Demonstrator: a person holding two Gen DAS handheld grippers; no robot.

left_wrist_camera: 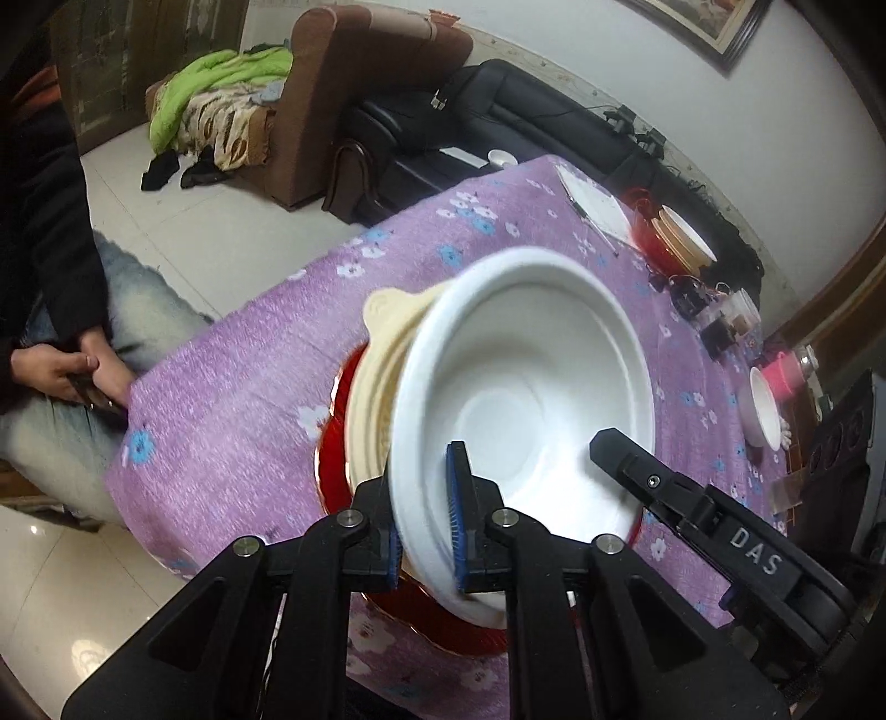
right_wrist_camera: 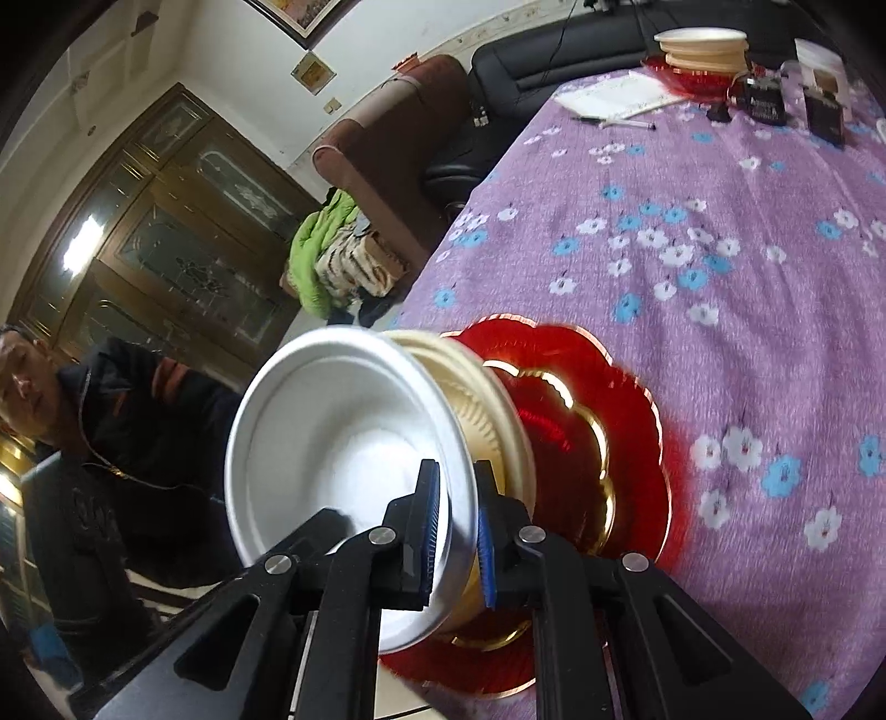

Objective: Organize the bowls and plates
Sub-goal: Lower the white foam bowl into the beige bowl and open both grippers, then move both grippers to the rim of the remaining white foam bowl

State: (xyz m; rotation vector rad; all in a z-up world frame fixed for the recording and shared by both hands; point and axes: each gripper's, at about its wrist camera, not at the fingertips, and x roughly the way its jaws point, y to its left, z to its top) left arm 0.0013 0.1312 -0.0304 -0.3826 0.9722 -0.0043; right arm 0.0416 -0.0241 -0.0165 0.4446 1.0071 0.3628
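A white bowl (left_wrist_camera: 526,387) (right_wrist_camera: 332,443) sits nested in a cream bowl (left_wrist_camera: 382,354) (right_wrist_camera: 482,404), over scalloped red plates with gold trim (left_wrist_camera: 332,482) (right_wrist_camera: 620,399) on the purple flowered tablecloth (left_wrist_camera: 232,399) (right_wrist_camera: 692,232). My left gripper (left_wrist_camera: 423,482) is shut on the white bowl's near rim, one blue pad inside and one outside. My right gripper (right_wrist_camera: 455,471) is shut on the rim at the opposite side; in the left wrist view the right gripper (left_wrist_camera: 626,459) reaches in from the right. The stack is tilted and blurred. Whether it rests on the plates I cannot tell.
At the table's far end a second stack of cream bowls (left_wrist_camera: 681,232) (right_wrist_camera: 700,47) stands on a red plate, beside a notepad (left_wrist_camera: 595,207) (right_wrist_camera: 614,94) and a pen (right_wrist_camera: 626,123). Another white bowl (left_wrist_camera: 767,407), a pink cup (left_wrist_camera: 786,374) and small devices (left_wrist_camera: 714,315) line one edge. A person (left_wrist_camera: 55,277) (right_wrist_camera: 83,443) sits by the table.
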